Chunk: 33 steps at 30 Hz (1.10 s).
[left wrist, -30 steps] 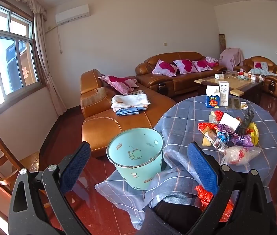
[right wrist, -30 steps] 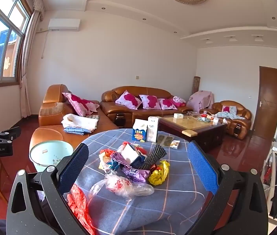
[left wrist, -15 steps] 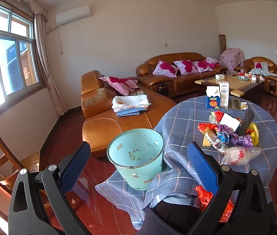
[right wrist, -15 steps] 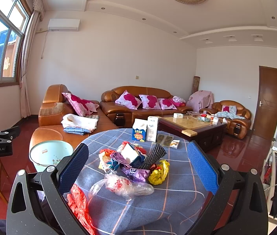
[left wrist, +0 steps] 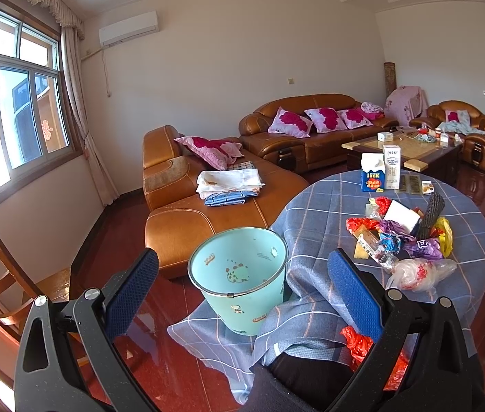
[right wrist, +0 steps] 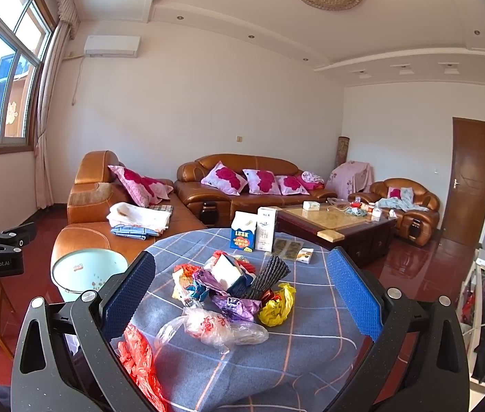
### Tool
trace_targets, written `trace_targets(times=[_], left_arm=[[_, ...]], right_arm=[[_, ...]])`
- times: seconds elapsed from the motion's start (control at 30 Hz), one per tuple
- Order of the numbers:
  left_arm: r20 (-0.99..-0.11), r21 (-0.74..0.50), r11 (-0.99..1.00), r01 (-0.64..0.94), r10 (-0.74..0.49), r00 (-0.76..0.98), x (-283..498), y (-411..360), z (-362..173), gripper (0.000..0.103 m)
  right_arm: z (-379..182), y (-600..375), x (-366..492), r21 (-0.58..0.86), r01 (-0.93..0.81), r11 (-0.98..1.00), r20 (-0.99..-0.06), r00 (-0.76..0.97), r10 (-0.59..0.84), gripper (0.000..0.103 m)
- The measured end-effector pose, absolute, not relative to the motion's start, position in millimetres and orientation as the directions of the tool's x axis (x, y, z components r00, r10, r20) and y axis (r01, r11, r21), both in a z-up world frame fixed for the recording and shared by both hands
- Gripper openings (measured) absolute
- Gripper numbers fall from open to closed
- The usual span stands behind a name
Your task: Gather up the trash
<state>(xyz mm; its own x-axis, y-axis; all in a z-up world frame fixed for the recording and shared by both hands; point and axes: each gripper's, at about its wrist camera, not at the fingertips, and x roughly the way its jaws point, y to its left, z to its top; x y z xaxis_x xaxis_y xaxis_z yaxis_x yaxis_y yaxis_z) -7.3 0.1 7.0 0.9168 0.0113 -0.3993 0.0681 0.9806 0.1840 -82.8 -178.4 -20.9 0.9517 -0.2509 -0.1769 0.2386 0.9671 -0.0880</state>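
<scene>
Centre-frame on the tablecloth point(right wrist: 311, 336) lies the trash pile point(right wrist: 232, 288), mint bin point(left wrist: 239, 285) lower-centre beside it; both grippers, left gripper point(left wrist: 242, 295) and right gripper point(right wrist: 239, 295), gape empty, so collection seems unstarted—next, probably pinch the nearest bag.

Bin point(left wrist: 239, 274) mouth unobstructed, sits just beside surface point(right wrist: 311, 336) edge. Trash pile point(right wrist: 232, 285) crowds surface centre; clear bag point(right wrist: 211, 326) and red bag point(right wrist: 136, 353) block near edge. Cartons point(right wrist: 254, 231) stand behind. Right side clear.
</scene>
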Motion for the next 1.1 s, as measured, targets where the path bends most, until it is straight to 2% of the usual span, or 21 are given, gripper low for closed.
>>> trace_targets(times=[1.1], left_arm=[[-0.391, 0.185, 0.981, 0.067, 0.011, 0.921, -8.4, -2.2, 10.4, 0.097]], right_arm=[[-18.2, -179.6, -85.1, -0.087, 0.244, 0.966, -0.170, 0.952, -0.255, 0.098]])
